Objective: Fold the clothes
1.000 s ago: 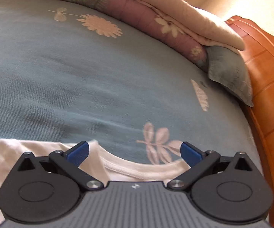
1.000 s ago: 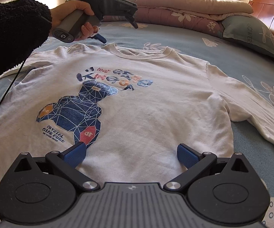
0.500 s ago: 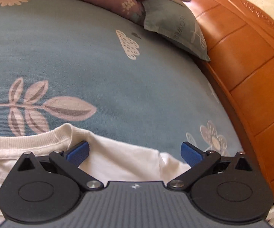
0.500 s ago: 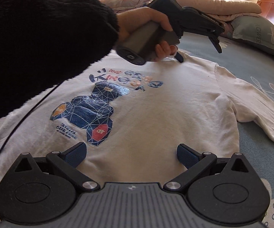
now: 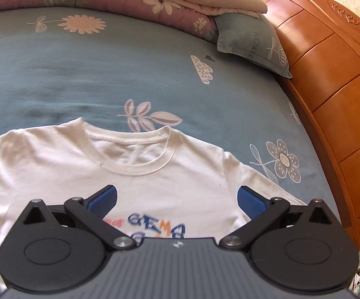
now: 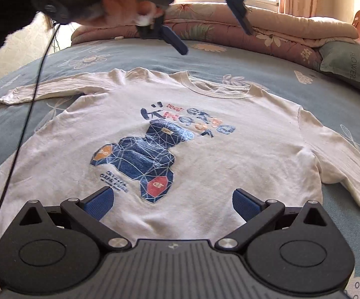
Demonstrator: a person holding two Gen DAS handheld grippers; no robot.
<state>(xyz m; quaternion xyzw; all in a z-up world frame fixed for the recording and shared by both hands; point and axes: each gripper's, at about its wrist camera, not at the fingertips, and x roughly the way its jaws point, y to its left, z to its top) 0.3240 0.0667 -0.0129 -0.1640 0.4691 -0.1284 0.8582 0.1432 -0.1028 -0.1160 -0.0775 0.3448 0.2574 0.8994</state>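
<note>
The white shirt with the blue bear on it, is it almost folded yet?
Not yet. Done: the white shirt lies flat, print up, on the blue bedsheet, both long sleeves spread out to the sides. In hand: nothing. The left gripper hovers open over the collar, and the right gripper is open near the hem. Left: every fold, sleeves and body.

A bed with a blue floral sheet (image 5: 105, 74) carries a white long-sleeved shirt (image 6: 229, 162) spread flat, front up, with a folded quilt (image 5: 130, 2) and grey-green pillow (image 5: 249, 42) by the wooden headboard (image 5: 329, 74).
</note>
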